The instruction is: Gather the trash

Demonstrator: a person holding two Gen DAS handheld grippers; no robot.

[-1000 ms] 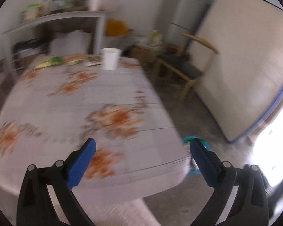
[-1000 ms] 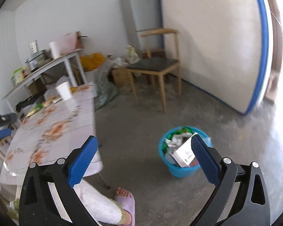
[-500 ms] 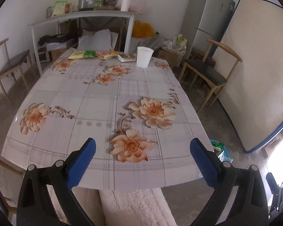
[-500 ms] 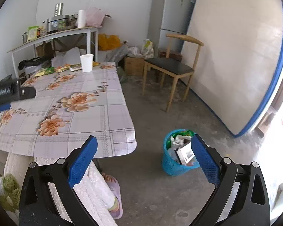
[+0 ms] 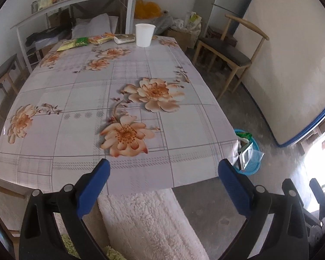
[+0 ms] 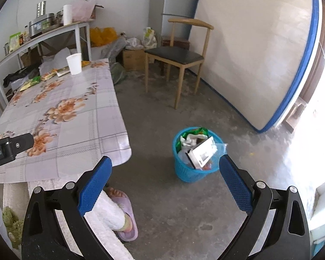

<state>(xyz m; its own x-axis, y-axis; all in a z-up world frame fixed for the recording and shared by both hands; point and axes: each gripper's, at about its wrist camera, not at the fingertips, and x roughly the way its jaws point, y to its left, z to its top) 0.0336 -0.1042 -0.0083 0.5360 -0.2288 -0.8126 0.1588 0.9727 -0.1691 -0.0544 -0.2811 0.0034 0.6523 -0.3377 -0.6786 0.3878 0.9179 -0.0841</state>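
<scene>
A white paper cup (image 5: 144, 35) stands at the far end of the flowered table (image 5: 110, 99), beside a small box (image 5: 124, 38) and several snack wrappers (image 5: 75, 43). My left gripper (image 5: 163, 171) hangs open over the near table edge, nothing between its blue fingers. My right gripper (image 6: 165, 168) is open above the floor, to the right of the table (image 6: 60, 112). A blue bin (image 6: 195, 169) full of trash sits on the floor just ahead of it; the same blue bin (image 5: 252, 164) shows past the table corner. The cup (image 6: 74, 63) appears far off.
A wooden chair (image 6: 177, 58) stands beyond the bin, a mattress (image 6: 255, 49) leans on the right wall. A shelf table (image 5: 75, 2) with pots is behind the table. A person's leg in white fleece (image 5: 149, 223) and a slippered foot (image 6: 125, 212) are below the grippers.
The left view swung back and settled over the table, now closer to its near edge. The right gripper turned toward the table side, with the bin now straight ahead. Both stayed open.
</scene>
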